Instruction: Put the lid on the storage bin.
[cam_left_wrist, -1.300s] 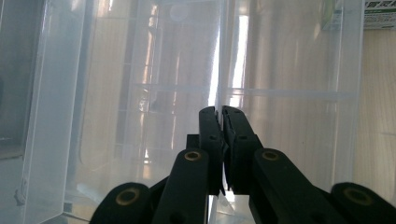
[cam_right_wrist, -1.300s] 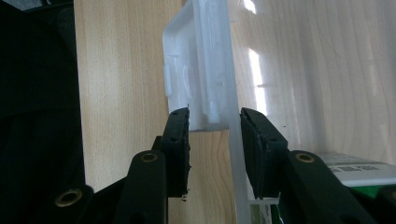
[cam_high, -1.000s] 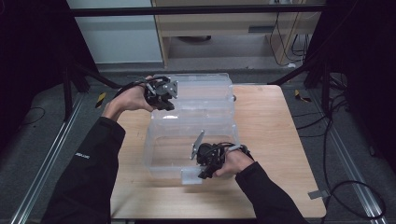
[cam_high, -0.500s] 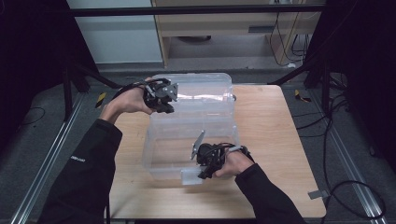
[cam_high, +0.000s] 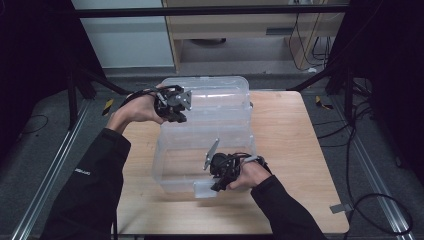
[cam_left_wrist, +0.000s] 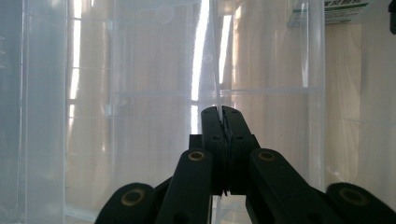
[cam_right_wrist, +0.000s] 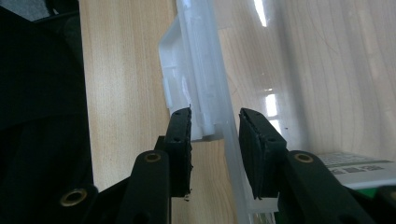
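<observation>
Now the lid's (cam_left_wrist: 212, 56) thin edge sits pinched between left gripper (cam_left_wrist: 223, 122) jaws

So the left gripper (cam_high: 172, 106) has swung the clear lid (cam_high: 210, 97) it's pinching a bit further right and down, closer over the storage box (cam_high: 200, 155).

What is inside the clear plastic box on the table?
The clear plastic box looks empty; the wooden table shows through its floor. A printed label sits at one edge. The near corner is covered by the right gripper and hand.
</observation>
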